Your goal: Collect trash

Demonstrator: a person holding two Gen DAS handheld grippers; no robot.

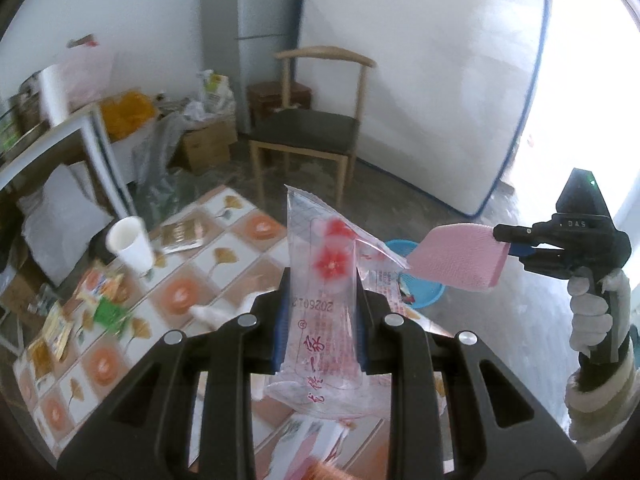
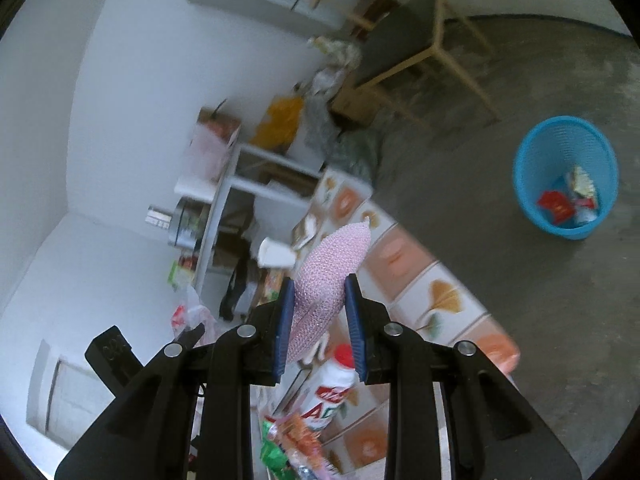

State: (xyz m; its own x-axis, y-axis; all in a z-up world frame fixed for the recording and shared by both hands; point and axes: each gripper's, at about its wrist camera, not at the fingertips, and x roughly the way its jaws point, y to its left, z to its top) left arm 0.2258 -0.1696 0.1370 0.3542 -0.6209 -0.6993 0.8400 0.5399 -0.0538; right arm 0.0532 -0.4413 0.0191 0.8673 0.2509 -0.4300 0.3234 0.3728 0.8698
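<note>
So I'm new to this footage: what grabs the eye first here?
The left gripper clamps a clear wrapper printed with red flowers, raised above the tiled table. The right gripper holds a pink sponge. A blue bin with trash inside stands on the floor.

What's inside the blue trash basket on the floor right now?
The blue trash basket holds a few wrappers at the bottom: a red packet and some light crumpled packaging. Its near wall hides part of the bottom, so anything lying there cannot be seen.
</note>
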